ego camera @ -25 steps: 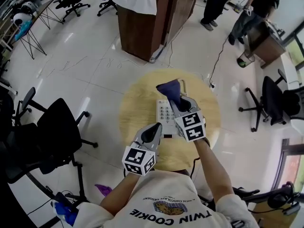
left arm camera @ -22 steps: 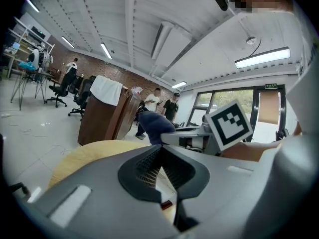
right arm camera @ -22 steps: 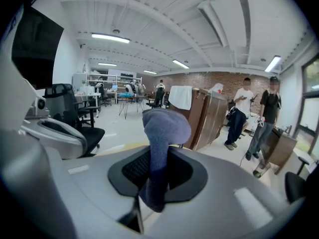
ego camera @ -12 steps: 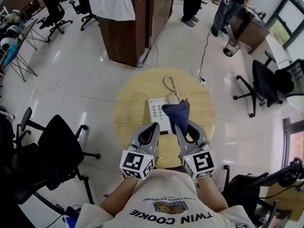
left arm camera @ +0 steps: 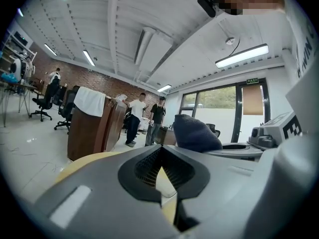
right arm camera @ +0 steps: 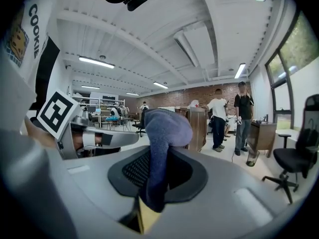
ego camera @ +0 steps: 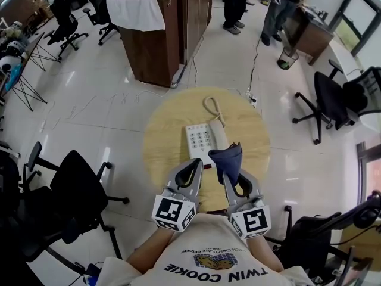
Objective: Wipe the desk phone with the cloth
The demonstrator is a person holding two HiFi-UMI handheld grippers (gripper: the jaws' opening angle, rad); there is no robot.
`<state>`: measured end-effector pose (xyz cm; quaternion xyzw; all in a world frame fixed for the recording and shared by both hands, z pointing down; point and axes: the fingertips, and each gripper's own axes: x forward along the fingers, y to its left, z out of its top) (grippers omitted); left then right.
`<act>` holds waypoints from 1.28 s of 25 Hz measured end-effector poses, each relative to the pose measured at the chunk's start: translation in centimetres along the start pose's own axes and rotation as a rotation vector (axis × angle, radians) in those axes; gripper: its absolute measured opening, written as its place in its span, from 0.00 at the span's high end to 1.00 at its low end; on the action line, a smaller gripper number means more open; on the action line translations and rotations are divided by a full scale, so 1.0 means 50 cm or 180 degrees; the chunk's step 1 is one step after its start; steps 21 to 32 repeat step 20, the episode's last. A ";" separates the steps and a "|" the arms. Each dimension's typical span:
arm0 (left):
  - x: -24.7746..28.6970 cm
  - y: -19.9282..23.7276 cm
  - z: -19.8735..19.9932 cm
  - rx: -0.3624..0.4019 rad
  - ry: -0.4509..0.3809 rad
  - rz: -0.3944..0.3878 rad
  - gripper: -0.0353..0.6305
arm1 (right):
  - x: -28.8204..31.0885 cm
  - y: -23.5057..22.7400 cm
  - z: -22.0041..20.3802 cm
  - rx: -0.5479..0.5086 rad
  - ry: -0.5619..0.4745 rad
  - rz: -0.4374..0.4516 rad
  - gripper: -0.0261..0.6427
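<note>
My R gripper (ego camera: 228, 171) has come back toward me vs. 1 s ago. Then the dark blue cloth (ego camera: 227, 155) was over the far part of the desk phone (ego camera: 205, 140); now it is at the phone's near-right corner, jaws clamped on it. L gripper (ego camera: 194, 167) hardly moved: jaws together, nothing between, over near side of round table (ego camera: 164, 130).

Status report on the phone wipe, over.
Left tool shut, empty. Right tool shut on cloth, by the desk phone, at its near right corner. Nothing between them.
</note>
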<state>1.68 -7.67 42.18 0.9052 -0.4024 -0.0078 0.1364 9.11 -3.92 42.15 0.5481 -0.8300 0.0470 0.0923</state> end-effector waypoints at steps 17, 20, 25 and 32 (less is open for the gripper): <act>-0.008 -0.015 -0.008 -0.0100 -0.0004 -0.0112 0.96 | -0.002 0.020 -0.004 -0.0016 0.0063 0.0059 0.87; -0.008 -0.018 -0.008 -0.0093 -0.0007 -0.0143 0.96 | -0.001 0.022 -0.005 -0.0022 0.0078 0.0072 0.87; -0.008 -0.018 -0.008 -0.0093 -0.0007 -0.0143 0.96 | -0.001 0.022 -0.005 -0.0022 0.0078 0.0072 0.87; -0.008 -0.018 -0.008 -0.0093 -0.0007 -0.0143 0.96 | -0.001 0.022 -0.005 -0.0022 0.0078 0.0072 0.87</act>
